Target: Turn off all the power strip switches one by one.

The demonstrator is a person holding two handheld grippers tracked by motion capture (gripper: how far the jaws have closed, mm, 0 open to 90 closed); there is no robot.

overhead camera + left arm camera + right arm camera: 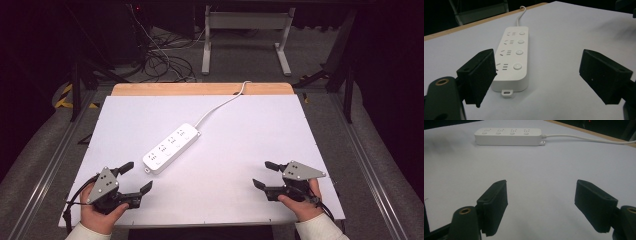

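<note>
A white power strip (171,147) with several sockets lies slantwise on the white table (240,150), its cable (220,106) running off the far edge. My left gripper (138,176) rests near the front left corner, open and bare, its jaws pointing at the strip's near end (511,60). My right gripper (263,174) sits at the front right, open with nothing between its jaws, pointing left across the table. In the right gripper view the strip (507,136) lies far ahead, side on, with its cable (586,138) leading right.
The white sheet covers a wooden tabletop whose far edge (200,89) shows bare. Beyond it stand a white table frame (245,35) and loose cables (160,60) on the floor. Metal rails (60,150) flank the table on both sides.
</note>
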